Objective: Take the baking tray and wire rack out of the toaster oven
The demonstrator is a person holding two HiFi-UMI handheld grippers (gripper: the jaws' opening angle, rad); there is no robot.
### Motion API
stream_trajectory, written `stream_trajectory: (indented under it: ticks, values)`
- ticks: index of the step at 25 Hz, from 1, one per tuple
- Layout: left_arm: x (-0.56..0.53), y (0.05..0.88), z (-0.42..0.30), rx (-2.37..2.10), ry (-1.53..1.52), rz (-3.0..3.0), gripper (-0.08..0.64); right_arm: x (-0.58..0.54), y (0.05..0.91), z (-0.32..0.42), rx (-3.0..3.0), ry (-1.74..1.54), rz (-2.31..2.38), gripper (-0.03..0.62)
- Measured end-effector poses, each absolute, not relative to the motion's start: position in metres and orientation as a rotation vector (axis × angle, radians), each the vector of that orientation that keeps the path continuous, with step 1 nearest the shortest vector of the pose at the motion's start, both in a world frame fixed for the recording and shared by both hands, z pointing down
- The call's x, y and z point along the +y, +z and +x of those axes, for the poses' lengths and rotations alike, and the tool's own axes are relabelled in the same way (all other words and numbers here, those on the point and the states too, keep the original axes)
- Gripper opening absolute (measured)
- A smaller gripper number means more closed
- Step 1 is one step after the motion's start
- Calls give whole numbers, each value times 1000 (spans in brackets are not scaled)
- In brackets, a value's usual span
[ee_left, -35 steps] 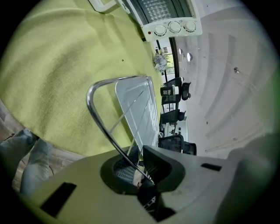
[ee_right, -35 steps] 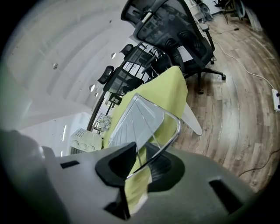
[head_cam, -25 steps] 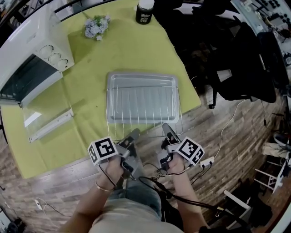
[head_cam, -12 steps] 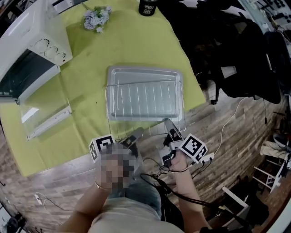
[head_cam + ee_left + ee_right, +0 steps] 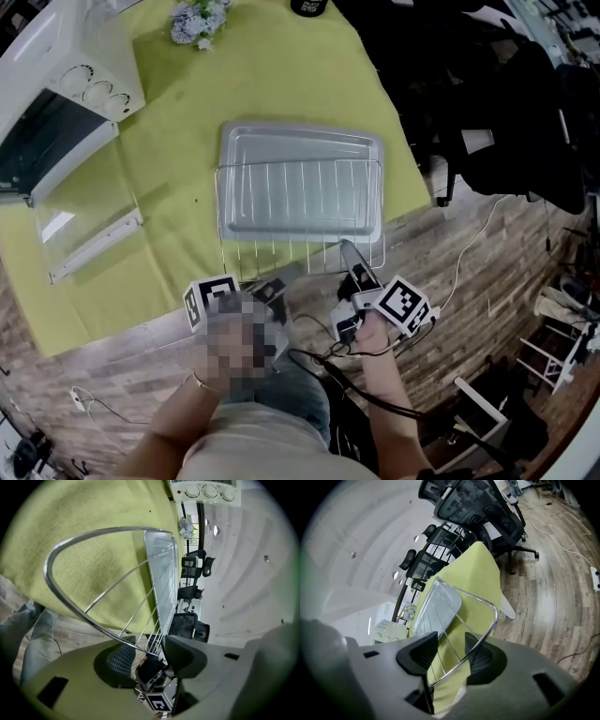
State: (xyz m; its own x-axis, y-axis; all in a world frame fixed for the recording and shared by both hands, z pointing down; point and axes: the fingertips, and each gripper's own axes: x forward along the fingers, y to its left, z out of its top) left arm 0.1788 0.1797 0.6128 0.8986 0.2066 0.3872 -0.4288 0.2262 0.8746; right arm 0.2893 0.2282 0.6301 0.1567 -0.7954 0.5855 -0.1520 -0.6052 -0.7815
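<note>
Since the wire rack (image 5: 298, 255) carrying the tray (image 5: 300, 178) rests on the surface (image 5: 178, 141), the left gripper (image 5: 281, 277) and right gripper (image 5: 347, 251) have just been opening, apparently released around its front wire.

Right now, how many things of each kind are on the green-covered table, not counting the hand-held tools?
Toaster oven: 1
Baking tray: 1
Wire rack: 1
Bunch of flowers: 1
Black jar: 1
Total: 5

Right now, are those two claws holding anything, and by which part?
Nothing is gripped. The left claw and right claw have just been opening; the front rim of the wire rack runs between each one's parted jaws, unclamped.
</note>
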Motion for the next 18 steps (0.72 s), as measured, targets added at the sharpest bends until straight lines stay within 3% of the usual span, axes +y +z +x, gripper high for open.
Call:
stream_trajectory:
  ticks: [6,8,18]
  values:
    - [185,619,179,-197,456,1262,175,230,632,287,894,-1488,-1873,204]
    - [185,620,179,-196,457,1260,175,235,634,287,851,-1516,-1883,242]
    - [193,621,177,-179,463,1260,176,245,635,281,860,-1515,-1881,249]
